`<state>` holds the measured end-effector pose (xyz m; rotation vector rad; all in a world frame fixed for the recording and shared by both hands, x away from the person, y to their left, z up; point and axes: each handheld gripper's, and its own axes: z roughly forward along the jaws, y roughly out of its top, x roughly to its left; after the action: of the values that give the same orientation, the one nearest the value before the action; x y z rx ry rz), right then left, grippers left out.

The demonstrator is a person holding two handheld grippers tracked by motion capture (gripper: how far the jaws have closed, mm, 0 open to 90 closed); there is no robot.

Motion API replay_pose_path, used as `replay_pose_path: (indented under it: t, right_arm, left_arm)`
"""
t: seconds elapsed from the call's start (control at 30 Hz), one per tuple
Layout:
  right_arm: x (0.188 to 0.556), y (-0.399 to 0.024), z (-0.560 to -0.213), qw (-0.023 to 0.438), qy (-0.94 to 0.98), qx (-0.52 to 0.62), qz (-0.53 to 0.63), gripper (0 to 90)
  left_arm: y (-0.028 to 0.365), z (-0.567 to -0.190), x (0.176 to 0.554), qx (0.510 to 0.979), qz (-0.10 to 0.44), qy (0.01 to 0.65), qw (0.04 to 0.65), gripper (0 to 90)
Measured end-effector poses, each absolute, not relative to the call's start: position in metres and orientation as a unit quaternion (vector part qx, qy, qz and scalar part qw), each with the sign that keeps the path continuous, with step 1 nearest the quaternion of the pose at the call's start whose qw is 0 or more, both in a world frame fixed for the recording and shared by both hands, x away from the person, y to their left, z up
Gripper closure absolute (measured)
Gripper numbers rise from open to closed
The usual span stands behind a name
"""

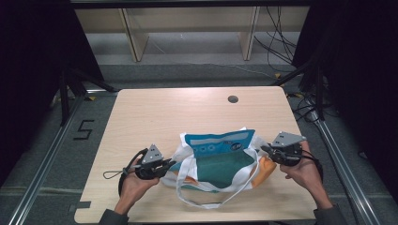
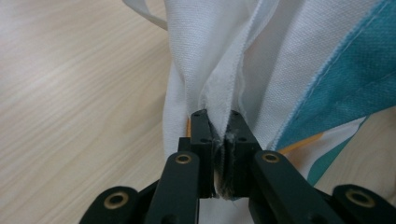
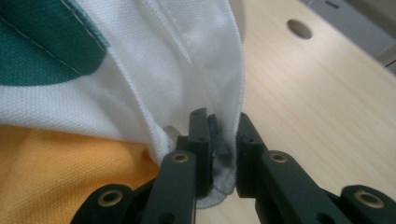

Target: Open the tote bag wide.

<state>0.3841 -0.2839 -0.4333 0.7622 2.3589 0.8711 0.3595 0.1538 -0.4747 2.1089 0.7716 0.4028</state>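
Fingers of the left gripper clamp the tote bag by its white side fold; the right gripper pinches the opposite edge, probably a seam. Between them the bag spans the worktop crosswise.

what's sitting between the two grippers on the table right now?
The cloth tote bag, in the high view. The left gripper is shut on its left edge, the right gripper on its right edge, and its white straps loop toward the near table edge.
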Motion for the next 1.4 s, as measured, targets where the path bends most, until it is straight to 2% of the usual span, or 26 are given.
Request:
replay_pose_path:
  t: [0.3, 0.77, 0.87, 1.17, 1.23, 1.27, 1.4]
  right_arm:
    - [0.393, -0.277, -0.472, 0.202, 0.886, 0.297, 0.294, 81.0]
    - [0.402, -0.266, -0.487, 0.218, 0.889, 0.299, 0.269, 80.8]
    - [0.410, -0.262, -0.490, 0.220, 0.884, 0.305, 0.277, 80.8]
    - [0.430, -0.253, -0.492, 0.225, 0.878, 0.313, 0.284, 80.4]
    - [0.430, -0.254, -0.491, 0.224, 0.877, 0.317, 0.285, 78.3]
    - [0.429, -0.256, -0.489, 0.230, 0.870, 0.327, 0.289, 69.9]
    - [0.427, -0.272, -0.468, 0.226, 0.842, 0.366, 0.325, 54.4]
  left_arm:
    - [0.143, -0.503, 0.364, 0.864, 0.154, 0.310, 0.366, 84.4]
    - [0.145, -0.512, 0.374, 0.858, 0.151, 0.325, 0.368, 84.1]
    - [0.149, -0.511, 0.383, 0.861, 0.168, 0.320, 0.359, 83.9]
    - [0.156, -0.511, 0.390, 0.846, 0.158, 0.351, 0.369, 81.9]
    - [0.155, -0.507, 0.389, 0.849, 0.160, 0.350, 0.361, 76.0]
    - [0.156, -0.502, 0.390, 0.852, 0.168, 0.344, 0.356, 72.8]
    - [0.161, -0.487, 0.385, 0.839, 0.156, 0.364, 0.373, 60.7]
